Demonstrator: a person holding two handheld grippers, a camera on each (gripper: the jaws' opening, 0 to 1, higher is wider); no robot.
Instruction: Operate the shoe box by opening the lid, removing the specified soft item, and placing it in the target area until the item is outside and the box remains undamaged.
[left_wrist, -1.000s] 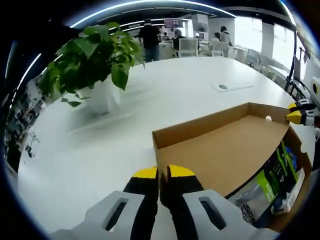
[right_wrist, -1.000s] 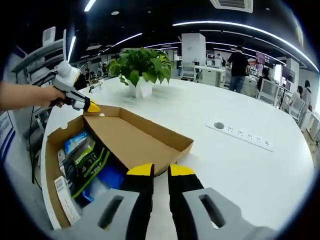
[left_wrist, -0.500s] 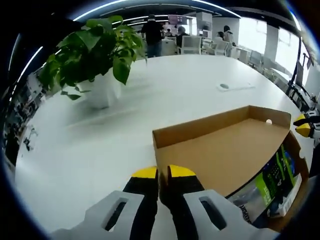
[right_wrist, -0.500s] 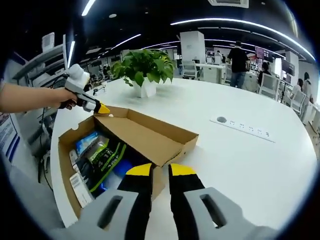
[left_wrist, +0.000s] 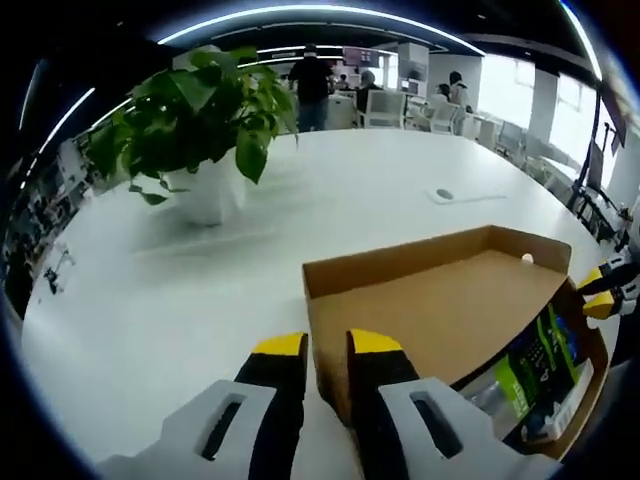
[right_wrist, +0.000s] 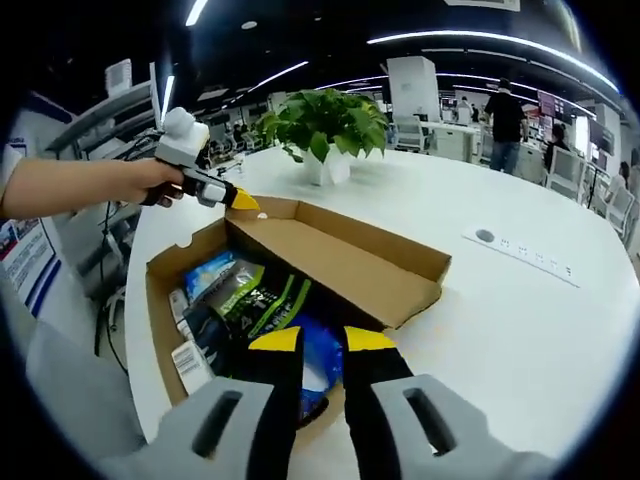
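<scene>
The brown shoe box (right_wrist: 160, 300) stands on the white table with its lid (right_wrist: 330, 265) swung back and its inside facing up. In the box lie a green-and-black packet (right_wrist: 255, 300), a blue packet (right_wrist: 318, 355) and a pale blue one (right_wrist: 208, 275). My right gripper (right_wrist: 322, 340) hovers over these packets, slightly open, with nothing between its jaws. My left gripper (left_wrist: 327, 345) is slightly open astride the lid's (left_wrist: 440, 310) near corner wall. A hand holds the left gripper (right_wrist: 243, 200) at the lid's far corner. The right gripper (left_wrist: 600, 300) shows by the box's end.
A potted plant (left_wrist: 190, 130) stands on the table beyond the lid, the same plant (right_wrist: 325, 125) behind the box. A socket strip (right_wrist: 520, 250) is set into the tabletop. The person's arm (right_wrist: 70, 185) reaches in from the left. People and chairs are far behind.
My right gripper has left the lid's corner and now sits over the box contents. Both pairs of jaws have parted a little. The lid corner now sits deeper between my left jaws.
</scene>
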